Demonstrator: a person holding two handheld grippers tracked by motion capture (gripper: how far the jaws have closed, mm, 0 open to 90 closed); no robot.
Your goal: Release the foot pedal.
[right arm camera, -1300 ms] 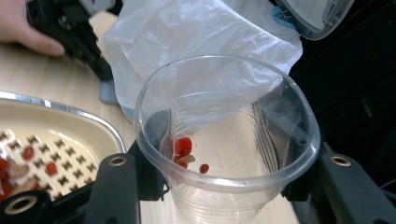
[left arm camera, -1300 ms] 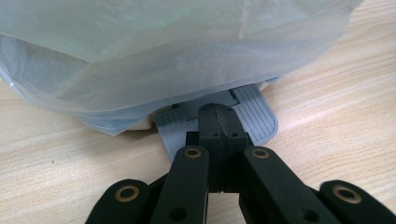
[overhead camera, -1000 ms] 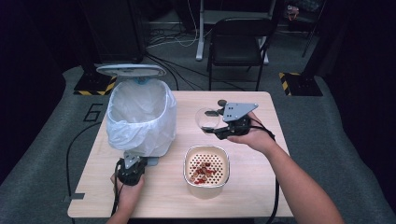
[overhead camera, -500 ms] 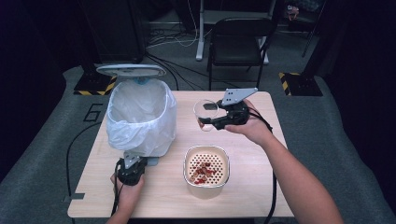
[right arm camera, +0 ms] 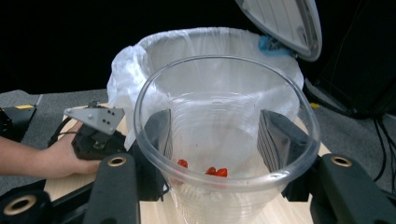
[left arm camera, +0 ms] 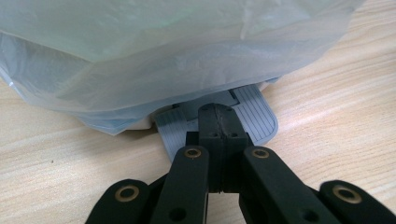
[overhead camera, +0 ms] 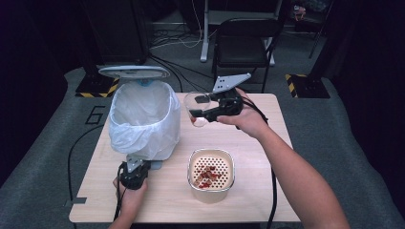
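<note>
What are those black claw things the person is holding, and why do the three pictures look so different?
They are grabbing tools, one in each hand, and each carries a small camera. The big picture is taken from above the table. There the right tool holds a clear plastic cup in the air beside the white-bagged bin, whose lid stands open. The picture from that tool looks into the cup: a few red bits lie at the bottom. The left tool is closed, with its tip on the bin's grey pedal; its own picture shows that up close. A cream strainer bowl with more red bits also sits on the table.
</note>
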